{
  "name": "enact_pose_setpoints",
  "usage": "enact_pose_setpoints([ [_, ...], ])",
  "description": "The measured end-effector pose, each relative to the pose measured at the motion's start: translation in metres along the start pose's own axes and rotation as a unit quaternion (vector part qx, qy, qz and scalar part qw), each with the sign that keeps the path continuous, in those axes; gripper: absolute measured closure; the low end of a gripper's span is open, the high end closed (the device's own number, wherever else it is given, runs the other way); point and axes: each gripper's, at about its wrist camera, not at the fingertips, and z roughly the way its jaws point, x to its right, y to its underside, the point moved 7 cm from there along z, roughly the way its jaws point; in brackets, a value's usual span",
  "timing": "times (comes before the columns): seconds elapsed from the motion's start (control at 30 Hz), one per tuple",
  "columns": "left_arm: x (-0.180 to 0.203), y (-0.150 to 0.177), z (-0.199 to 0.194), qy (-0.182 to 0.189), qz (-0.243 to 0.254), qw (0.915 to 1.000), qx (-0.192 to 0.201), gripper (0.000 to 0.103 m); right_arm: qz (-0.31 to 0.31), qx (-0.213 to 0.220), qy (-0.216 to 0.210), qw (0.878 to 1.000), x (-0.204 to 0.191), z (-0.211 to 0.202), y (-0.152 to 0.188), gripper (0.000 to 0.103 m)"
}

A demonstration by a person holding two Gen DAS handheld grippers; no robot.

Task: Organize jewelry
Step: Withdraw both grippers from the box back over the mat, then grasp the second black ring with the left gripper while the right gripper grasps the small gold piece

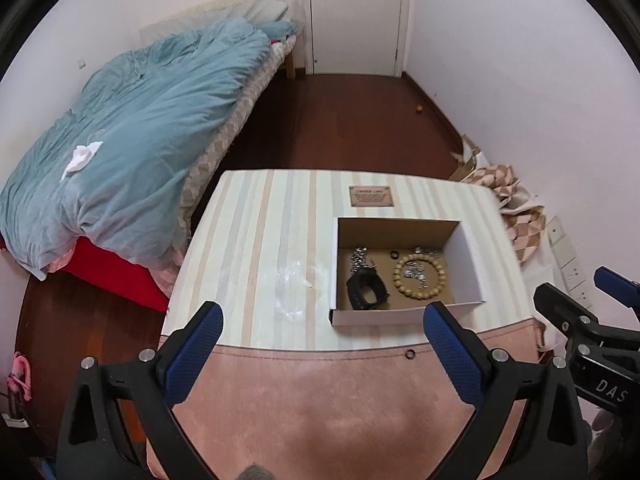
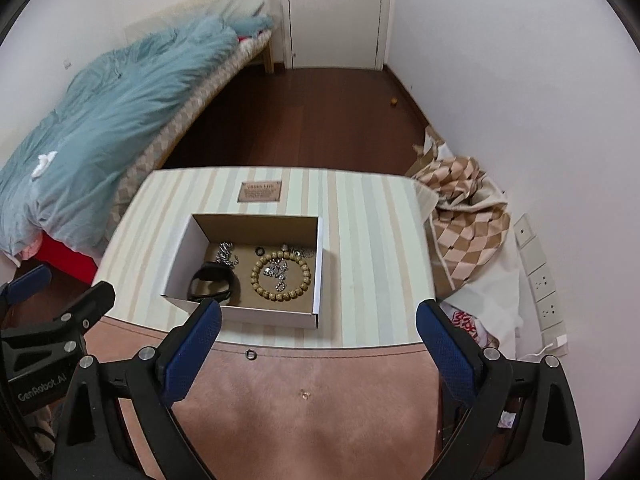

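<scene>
A shallow cardboard box (image 1: 464, 264) (image 2: 318, 264) sits on the striped table. In it lie a wooden bead bracelet (image 1: 436, 290) (image 2: 296, 290), a black band (image 1: 366, 290) (image 2: 212, 284), silver chains (image 1: 358, 258) (image 2: 226, 256) and a small dark ring (image 1: 394, 255) (image 2: 260, 251). A small ring (image 1: 409, 354) (image 2: 250, 355) lies on the pink mat's far edge, outside the box. My left gripper (image 1: 322, 316) is open and empty, near side of the box. My right gripper (image 2: 318, 316) is open and empty too, just before the box.
A pink mat (image 1: 320, 400) (image 2: 304, 400) covers the table's near part. A brown label (image 1: 370, 196) (image 2: 260, 191) lies beyond the box. A bed with a blue duvet (image 1: 140, 120) stands left. Checked cloth (image 2: 460, 216) and wall sockets (image 2: 540, 280) are right.
</scene>
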Motion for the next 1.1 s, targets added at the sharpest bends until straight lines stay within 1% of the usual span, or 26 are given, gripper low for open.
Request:
enact_pose_setpoints([
  [0.27,0.004,-0.004,-0.061,0.011,0.003,0.9988,0.047,0.001,0.002,0.050,-0.002,0.999,-0.001,-0.064,0.002,0.004],
  [0.4,0.004,-0.003,-0.083,0.019,0.001,0.9979,0.062,0.001,0.005,0.067,-0.002,0.998,-0.002,-0.089,0.003,0.004],
  [0.57,0.005,0.002,-0.102,0.023,0.002,0.9971,0.072,0.001,0.011,0.078,-0.007,0.997,-0.002,-0.108,0.007,0.004],
  [0.7,0.006,0.008,-0.105,0.024,0.000,0.9970,0.073,0.001,0.016,0.082,-0.012,0.996,-0.002,-0.115,0.012,0.004],
  [0.77,0.005,0.010,-0.103,0.017,-0.003,0.9973,0.071,0.001,0.019,0.081,-0.017,0.996,-0.001,-0.115,0.014,0.004],
  [0.83,0.004,0.012,-0.097,0.002,-0.006,0.9978,0.066,0.001,0.027,0.077,-0.025,0.996,0.002,-0.109,0.017,0.004],
  [0.93,0.001,0.020,-0.081,-0.019,-0.011,0.9983,0.053,0.001,0.042,0.055,-0.020,0.997,0.011,-0.089,0.028,0.004],
  [1.07,0.000,0.037,-0.049,-0.042,-0.007,0.9987,0.028,0.001,0.055,0.012,-0.013,0.998,0.024,-0.043,0.052,0.004],
  [1.1,-0.001,0.044,-0.036,-0.048,-0.006,0.9987,0.015,0.001,0.057,-0.006,-0.015,0.998,0.026,-0.025,0.061,0.007],
])
